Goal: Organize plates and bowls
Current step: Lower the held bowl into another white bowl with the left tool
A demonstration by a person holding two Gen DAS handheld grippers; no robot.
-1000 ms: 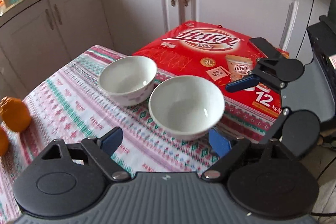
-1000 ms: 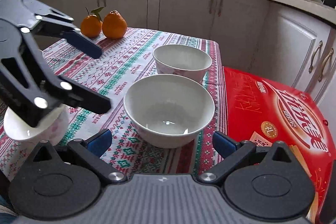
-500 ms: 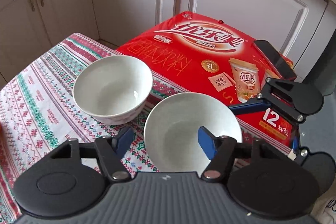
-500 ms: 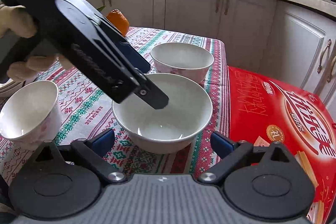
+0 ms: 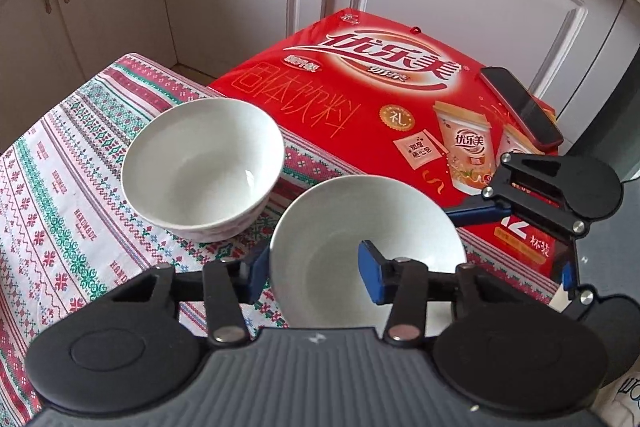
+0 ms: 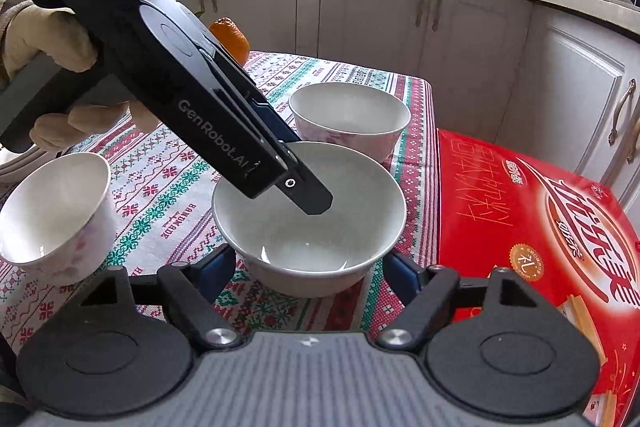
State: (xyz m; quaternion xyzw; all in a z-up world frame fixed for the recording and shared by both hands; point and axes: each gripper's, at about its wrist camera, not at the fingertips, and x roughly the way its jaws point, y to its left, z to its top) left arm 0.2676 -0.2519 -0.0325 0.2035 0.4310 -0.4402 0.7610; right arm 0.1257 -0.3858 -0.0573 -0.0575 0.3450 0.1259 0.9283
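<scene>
- Straddling the near bowl's wall, left gripper has one blue pad inside and one outside the rim, jaws partly open, contact unclear; far bowl sits just beside on the cloth, red box behind.
- Right view: right gripper jaws wide, flanking the near bowl low, apart from it; left gripper's finger dips inside; small bowl at left.
</scene>
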